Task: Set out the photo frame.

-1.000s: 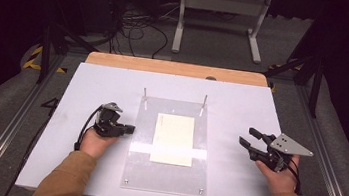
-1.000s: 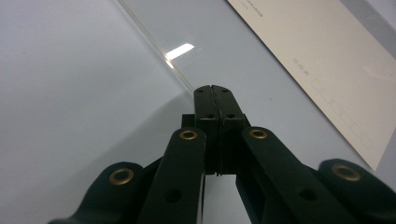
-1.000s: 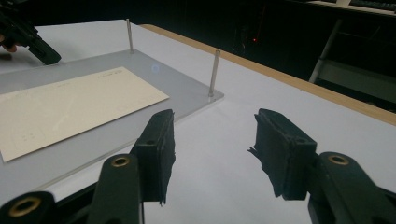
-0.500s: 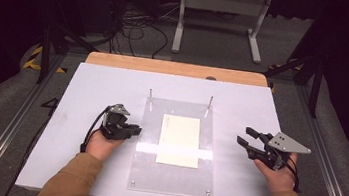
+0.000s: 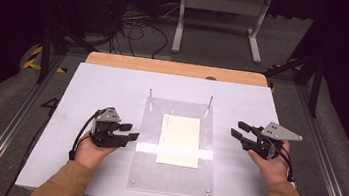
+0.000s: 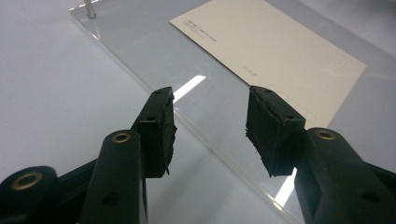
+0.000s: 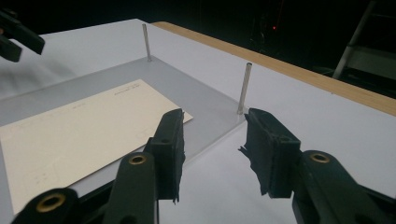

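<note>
High view: a clear rectangular acrylic plate (image 5: 174, 148) is laid on the white table (image 5: 103, 84), with a cream paper card (image 5: 179, 140) resting on it and two thin metal pins (image 5: 151, 95) standing at its far corners. The left claw (image 5: 130, 131) is held just beside the plate's left edge, the right claw (image 5: 237, 130) near its right edge; both are released.

Left gripper view: the plate's edge (image 6: 140, 77) is seen between the parted jaws of the left claw (image 6: 210, 128), the card (image 6: 275, 51) beyond.

Right gripper view: the right claw (image 7: 212, 144) is spread, empty, near the plate's corner with a pin (image 7: 245, 86).
</note>
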Available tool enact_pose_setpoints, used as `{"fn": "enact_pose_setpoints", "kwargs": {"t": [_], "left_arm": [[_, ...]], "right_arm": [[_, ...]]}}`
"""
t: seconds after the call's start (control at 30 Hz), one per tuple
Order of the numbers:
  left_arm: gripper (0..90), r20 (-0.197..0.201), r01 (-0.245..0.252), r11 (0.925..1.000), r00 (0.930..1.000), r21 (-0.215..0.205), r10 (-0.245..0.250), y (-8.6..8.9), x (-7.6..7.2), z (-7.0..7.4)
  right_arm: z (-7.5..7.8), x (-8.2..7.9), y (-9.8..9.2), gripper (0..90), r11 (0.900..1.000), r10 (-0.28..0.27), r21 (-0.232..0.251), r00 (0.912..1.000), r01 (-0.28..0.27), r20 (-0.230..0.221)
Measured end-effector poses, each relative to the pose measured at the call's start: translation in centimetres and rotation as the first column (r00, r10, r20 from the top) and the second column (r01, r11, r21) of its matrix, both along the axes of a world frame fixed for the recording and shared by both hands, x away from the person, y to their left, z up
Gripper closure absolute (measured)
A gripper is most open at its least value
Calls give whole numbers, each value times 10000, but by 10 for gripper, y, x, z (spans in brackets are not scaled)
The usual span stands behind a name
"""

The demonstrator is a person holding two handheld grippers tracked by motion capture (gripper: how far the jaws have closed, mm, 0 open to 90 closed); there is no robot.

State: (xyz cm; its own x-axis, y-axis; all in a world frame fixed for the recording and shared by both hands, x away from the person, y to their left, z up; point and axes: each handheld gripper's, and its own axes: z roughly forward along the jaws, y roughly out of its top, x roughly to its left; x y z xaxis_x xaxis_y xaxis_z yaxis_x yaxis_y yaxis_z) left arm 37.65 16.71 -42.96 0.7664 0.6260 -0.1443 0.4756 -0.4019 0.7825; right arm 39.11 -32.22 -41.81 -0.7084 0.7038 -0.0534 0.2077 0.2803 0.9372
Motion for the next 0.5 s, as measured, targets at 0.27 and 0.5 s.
{"fn": "enact_pose_setpoints", "kwargs": {"t": [0.27,0.5], "left_arm": [[457,555,327,9994,9979,106,-333,4,-19,4],[449,745,347,9994,9966,-31,-344,11,-29,4]], "right_arm": [[3,39,23,583,9982,334,-485,9991,-347,-271],[7,70,43,547,9949,456,-884,9987,-476,-244]]}}
